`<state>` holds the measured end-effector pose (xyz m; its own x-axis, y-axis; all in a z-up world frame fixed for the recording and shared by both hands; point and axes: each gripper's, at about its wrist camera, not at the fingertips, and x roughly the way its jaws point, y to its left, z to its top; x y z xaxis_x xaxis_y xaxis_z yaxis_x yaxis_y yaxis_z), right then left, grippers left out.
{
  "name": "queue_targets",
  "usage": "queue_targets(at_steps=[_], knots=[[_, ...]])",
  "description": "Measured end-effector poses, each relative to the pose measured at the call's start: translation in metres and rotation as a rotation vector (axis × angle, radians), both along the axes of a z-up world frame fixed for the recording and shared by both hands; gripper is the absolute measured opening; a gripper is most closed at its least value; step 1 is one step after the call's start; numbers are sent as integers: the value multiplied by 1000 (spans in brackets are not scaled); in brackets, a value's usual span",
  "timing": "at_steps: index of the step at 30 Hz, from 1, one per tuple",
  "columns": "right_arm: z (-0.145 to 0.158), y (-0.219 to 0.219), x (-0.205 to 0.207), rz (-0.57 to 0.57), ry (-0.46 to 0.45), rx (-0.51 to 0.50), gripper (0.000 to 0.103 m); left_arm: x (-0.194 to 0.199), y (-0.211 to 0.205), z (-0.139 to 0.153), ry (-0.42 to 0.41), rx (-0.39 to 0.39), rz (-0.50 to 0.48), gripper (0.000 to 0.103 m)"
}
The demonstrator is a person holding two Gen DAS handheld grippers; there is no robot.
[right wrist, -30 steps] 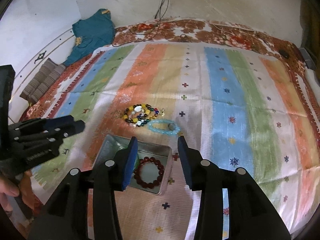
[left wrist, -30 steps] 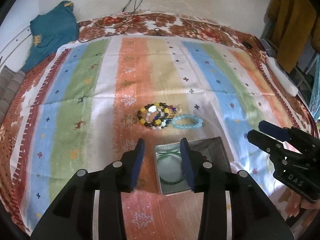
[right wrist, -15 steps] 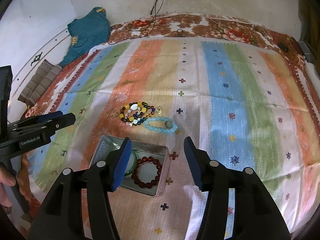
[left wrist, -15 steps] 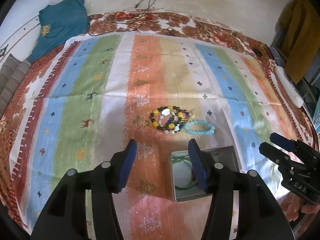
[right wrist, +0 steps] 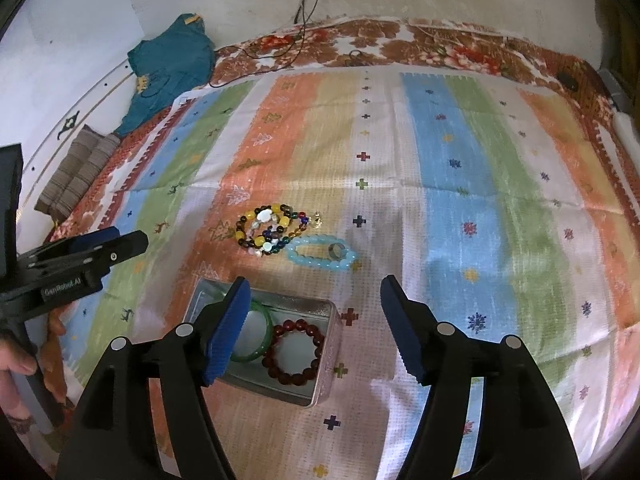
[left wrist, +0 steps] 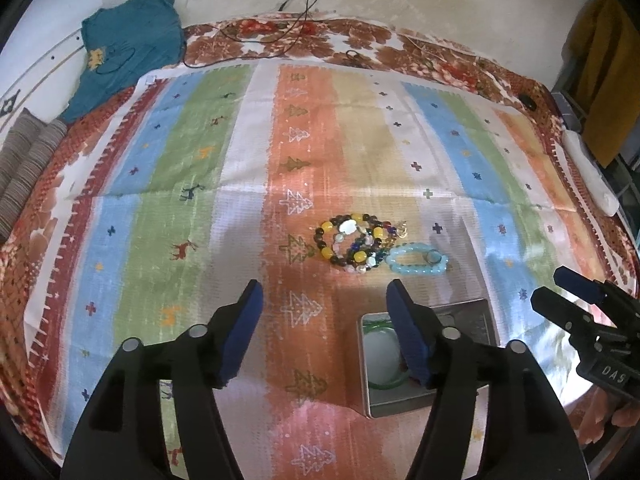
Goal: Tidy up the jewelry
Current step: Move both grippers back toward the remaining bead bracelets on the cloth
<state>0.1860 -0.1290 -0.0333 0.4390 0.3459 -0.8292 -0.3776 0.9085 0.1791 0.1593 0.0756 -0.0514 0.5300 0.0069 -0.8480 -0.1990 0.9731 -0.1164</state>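
Note:
A pile of multicoloured bead bracelets [left wrist: 354, 246] [right wrist: 272, 230] lies on the striped cloth, with a light blue bead bracelet [left wrist: 416, 264] [right wrist: 322, 256] and a small metal ring [right wrist: 335, 249] beside it. A square metal tin [right wrist: 320, 372] [left wrist: 472, 312] holds a green bangle [right wrist: 260, 336] and a dark red bead bracelet [right wrist: 298, 350]. My left gripper [left wrist: 324, 324] is open and empty, above the cloth left of the tin. My right gripper [right wrist: 314, 320] is open and empty, above the tin's right side.
The striped cloth [right wrist: 460, 208] covers a floral bedspread [right wrist: 400, 40]. A teal garment [left wrist: 128, 52] and a grey folded cloth [left wrist: 24, 160] lie at the far left. Cables [left wrist: 304, 8] run down the back wall. A white object [left wrist: 588, 172] lies at the right edge.
Both grippers have opened wider and pulled back from the tin. The left gripper has shifted left, so the tin now sits to its right. The jewelry has not moved.

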Motion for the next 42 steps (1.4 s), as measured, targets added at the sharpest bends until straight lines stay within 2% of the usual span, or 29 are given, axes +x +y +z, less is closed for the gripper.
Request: queue_targets(at_steps=[8,12,20,42], knots=[[-5,2,10,-19,-3,-32,71,7,-2,-2,8,14,-10,69],[-8,-1,18,-14,42,15,71,12,2,-6,13,11,-7,69],[-14,6,26,21,38,-51,72,22,13,-19,40,-17,14,71],[-49,38,48,96,88,-173,72,62,13,-52,119,50,-21,71]])
